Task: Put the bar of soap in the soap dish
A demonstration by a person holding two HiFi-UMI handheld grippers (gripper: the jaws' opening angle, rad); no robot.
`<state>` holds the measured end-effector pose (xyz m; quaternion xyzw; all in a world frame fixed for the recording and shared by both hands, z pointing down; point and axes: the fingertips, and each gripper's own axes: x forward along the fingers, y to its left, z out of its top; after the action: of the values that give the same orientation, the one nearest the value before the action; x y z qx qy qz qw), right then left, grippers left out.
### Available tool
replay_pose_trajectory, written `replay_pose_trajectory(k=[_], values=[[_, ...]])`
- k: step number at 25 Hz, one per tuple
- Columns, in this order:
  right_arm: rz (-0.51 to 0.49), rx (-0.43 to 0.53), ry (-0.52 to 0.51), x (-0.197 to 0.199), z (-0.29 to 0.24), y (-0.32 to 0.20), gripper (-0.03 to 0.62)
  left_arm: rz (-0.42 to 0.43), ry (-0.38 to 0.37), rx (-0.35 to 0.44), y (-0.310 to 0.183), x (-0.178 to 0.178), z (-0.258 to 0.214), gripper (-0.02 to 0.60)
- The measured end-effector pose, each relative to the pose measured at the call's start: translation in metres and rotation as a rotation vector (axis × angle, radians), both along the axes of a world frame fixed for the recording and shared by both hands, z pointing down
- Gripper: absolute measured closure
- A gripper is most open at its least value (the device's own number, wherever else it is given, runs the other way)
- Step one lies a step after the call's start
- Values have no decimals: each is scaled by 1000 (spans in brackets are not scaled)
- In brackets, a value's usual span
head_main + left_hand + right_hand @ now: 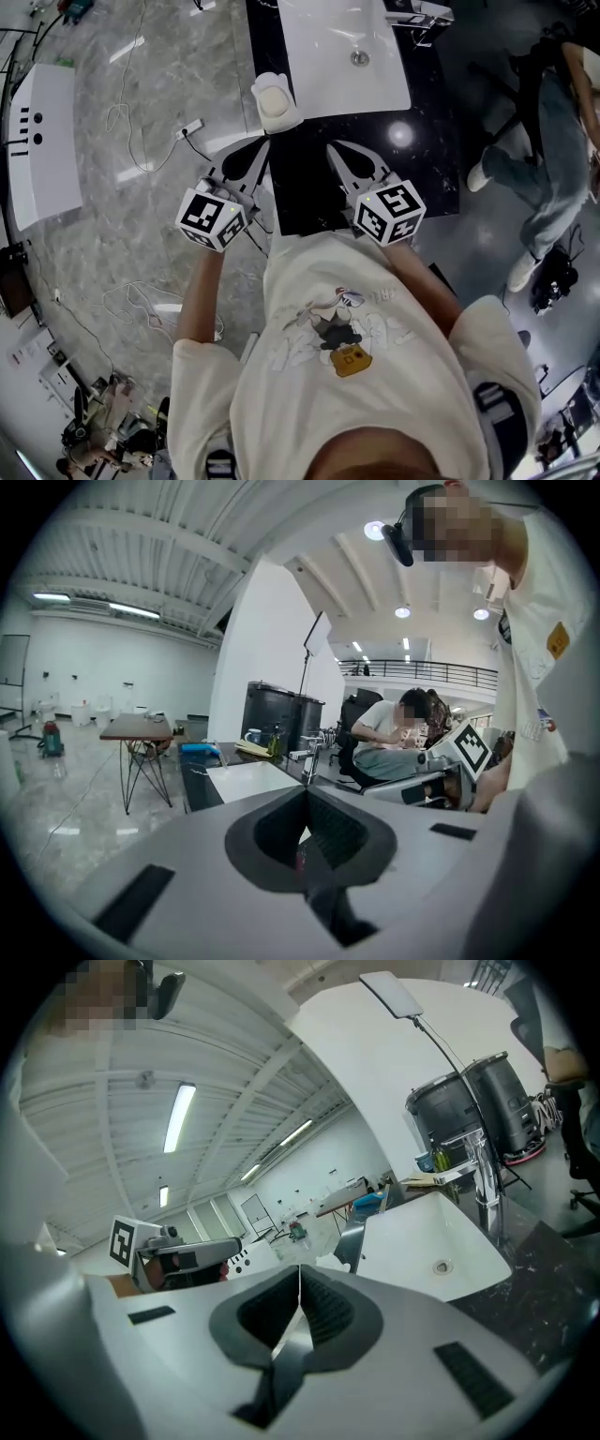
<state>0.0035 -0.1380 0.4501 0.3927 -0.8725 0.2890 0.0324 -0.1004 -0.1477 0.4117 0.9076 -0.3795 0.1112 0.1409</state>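
A pale bar of soap (273, 98) lies in a white soap dish (288, 120) at the left edge of the black counter (427, 159), beside the white sink (342, 56). My left gripper (265, 142) hangs just short of the dish and is shut, with nothing between its fingers; in its own view the jaws (306, 790) meet. My right gripper (331, 148) hovers over the counter's front part, to the right of the dish, also shut and empty (299, 1267). Neither one touches the soap or the dish.
The sink (427, 1241) has a chrome faucet (486, 1180) at its far end. A person (553, 141) sits on a chair to the right of the counter. On the marble floor at left stand a white cabinet (42, 141) and loose cables (141, 112).
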Motion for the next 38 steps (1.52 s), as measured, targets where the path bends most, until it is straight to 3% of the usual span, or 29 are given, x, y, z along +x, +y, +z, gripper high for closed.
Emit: replay_pose_trajectory(k=[4, 9, 17, 24, 28, 33, 38], values=[[-17, -13, -38, 12, -6, 21, 585, -102, 13, -47, 25, 3, -1, 575], [-39, 11, -51, 16, -17, 36, 585, -199, 91, -90, 53, -5, -13, 575], [130, 56, -10, 39, -28, 55, 586, -203, 275, -174, 92, 10, -28, 574], [207, 62, -8, -5, -47, 86, 586, -238, 346, -236, 131, -37, -31, 575], [218, 98, 50, -30, -51, 93, 586, -202, 391, -232, 145, -67, -29, 575], [187, 71, 158, -51, -38, 129, 586, -96, 405, -248, 188, -78, -32, 575], [128, 39, 158, -67, -35, 151, 586, -44, 405, -245, 218, -78, -27, 575]])
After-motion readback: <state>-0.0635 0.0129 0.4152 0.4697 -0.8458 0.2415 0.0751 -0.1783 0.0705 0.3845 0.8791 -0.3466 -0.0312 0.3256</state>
